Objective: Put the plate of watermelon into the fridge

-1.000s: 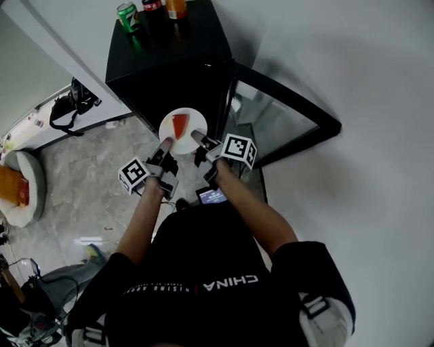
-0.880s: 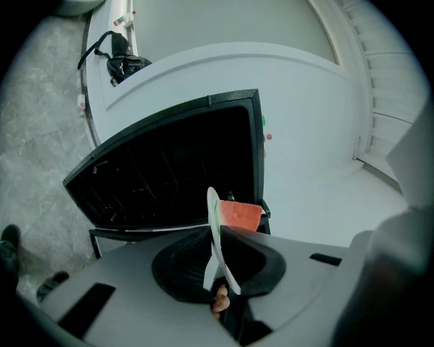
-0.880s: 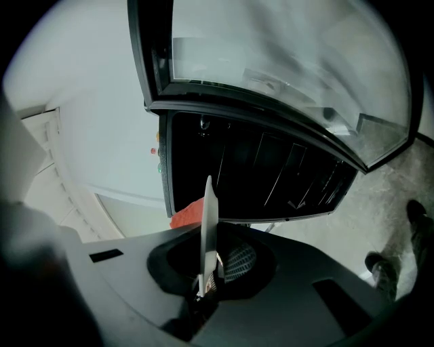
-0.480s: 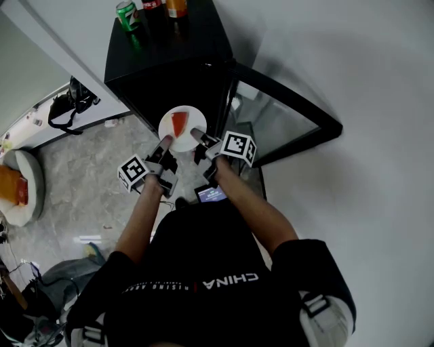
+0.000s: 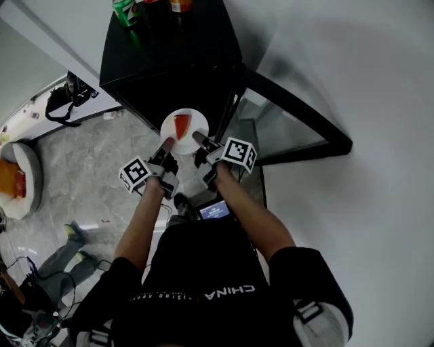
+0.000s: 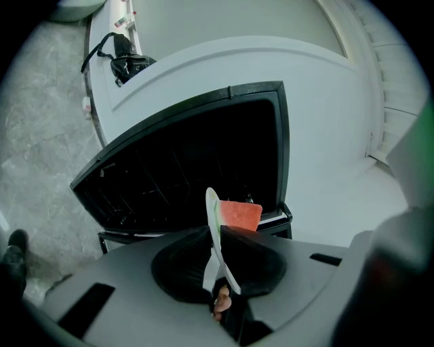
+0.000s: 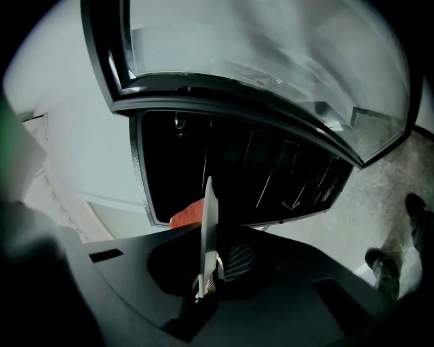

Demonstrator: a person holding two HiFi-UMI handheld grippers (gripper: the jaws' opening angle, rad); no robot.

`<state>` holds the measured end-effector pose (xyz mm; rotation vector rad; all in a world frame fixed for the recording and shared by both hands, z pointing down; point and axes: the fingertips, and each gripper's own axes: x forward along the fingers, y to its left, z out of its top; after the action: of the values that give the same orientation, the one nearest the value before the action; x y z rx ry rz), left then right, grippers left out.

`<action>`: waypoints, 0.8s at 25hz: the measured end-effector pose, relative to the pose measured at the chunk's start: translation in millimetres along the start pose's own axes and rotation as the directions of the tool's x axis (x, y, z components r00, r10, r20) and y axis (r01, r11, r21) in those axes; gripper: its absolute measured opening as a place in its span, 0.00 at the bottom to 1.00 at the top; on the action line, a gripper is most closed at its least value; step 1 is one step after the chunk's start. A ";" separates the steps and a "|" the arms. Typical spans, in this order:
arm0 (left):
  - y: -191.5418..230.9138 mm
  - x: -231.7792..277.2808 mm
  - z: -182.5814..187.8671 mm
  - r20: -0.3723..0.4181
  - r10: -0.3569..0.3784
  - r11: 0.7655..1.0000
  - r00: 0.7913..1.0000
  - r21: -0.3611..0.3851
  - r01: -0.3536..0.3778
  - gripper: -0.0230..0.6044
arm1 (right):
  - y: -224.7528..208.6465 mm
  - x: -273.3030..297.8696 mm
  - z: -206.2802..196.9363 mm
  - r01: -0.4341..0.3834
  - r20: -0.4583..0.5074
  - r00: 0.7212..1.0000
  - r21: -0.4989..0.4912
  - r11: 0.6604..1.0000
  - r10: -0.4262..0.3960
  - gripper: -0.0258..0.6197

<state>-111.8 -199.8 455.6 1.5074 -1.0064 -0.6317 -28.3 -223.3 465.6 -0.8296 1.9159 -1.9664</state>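
A white plate point(image 5: 184, 129) with a red watermelon wedge point(image 5: 181, 125) hangs in front of the open black fridge point(image 5: 169, 64). My left gripper point(image 5: 167, 144) is shut on the plate's left rim and my right gripper point(image 5: 199, 139) on its right rim. The left gripper view shows the plate point(image 6: 213, 227) edge-on between the jaws of the left gripper point(image 6: 217, 271), the watermelon point(image 6: 239, 215) beyond it, and the dark fridge interior point(image 6: 176, 169) ahead. From the right gripper point(image 7: 205, 274), the plate point(image 7: 207, 217) also stands edge-on, with the watermelon point(image 7: 186, 215) to its left.
The fridge's glass door point(image 5: 291, 125) stands swung open to the right. Cans point(image 5: 129, 9) stand on the fridge top. A dark bag point(image 5: 64, 100) lies on a white counter at left. Another person's legs point(image 5: 68, 251) are on the floor at lower left.
Both grippers have sunk with the plate between them, in front of the fridge opening. A person's legs have come into view at lower left.
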 end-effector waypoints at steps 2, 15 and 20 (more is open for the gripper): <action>7.4 5.0 0.4 0.009 0.002 1.000 1.000 0.011 -0.003 0.11 | -8.8 3.2 3.3 -0.002 0.005 1.000 0.009 1.000 0.002 0.09; 110.7 83.9 80.5 0.099 -0.078 0.997 0.992 0.025 0.076 0.15 | -93.0 129.2 62.8 -0.061 0.059 0.997 0.025 0.998 0.059 0.09; 145.1 106.2 75.8 0.049 -0.107 0.994 0.993 -0.009 0.107 0.18 | -126.7 157.6 69.4 -0.060 0.078 0.995 0.039 0.997 0.057 0.09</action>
<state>-159.1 -325.8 596.9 1.5496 -0.9615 -0.7523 -90.1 -358.2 619.6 -0.8169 1.8289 -1.9053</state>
